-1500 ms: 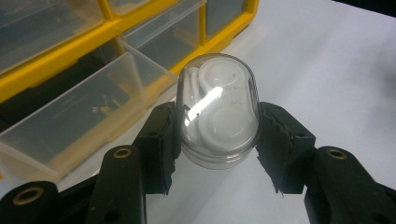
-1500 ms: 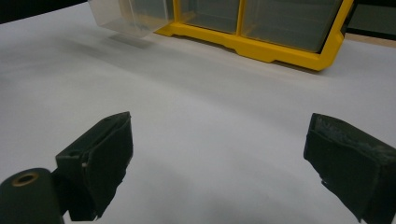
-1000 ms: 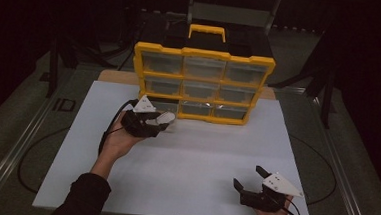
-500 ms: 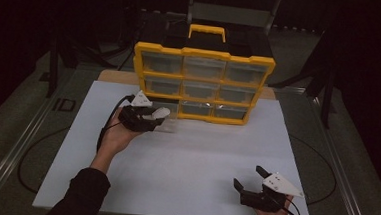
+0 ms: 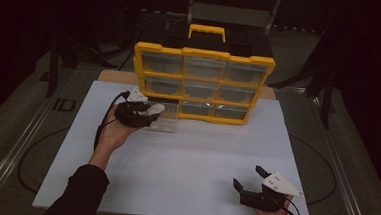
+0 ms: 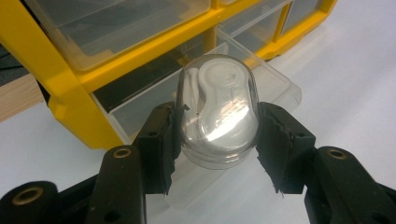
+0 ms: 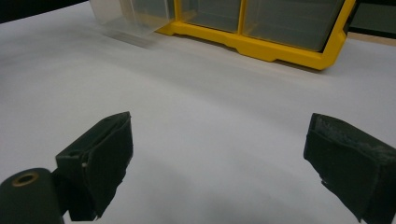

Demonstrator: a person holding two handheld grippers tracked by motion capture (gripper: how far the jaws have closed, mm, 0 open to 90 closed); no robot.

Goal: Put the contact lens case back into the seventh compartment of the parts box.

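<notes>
While over the pulled-out drawer (image 6: 261, 88), left gripper (image 6: 217, 128) clamped on clear capsule (image 6: 217, 112) (right gripper (image 7: 219, 163) wide, empty).

Drawer cabinet (image 5: 203, 83) at board's (image 5: 185, 162) far edge, pulled-out drawer (image 5: 163, 121) before its lower left.

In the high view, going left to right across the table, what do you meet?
Left gripper holding a clear capsule over the pulled-out clear drawer → yellow drawer organizer → right gripper, open above the white board.
</notes>
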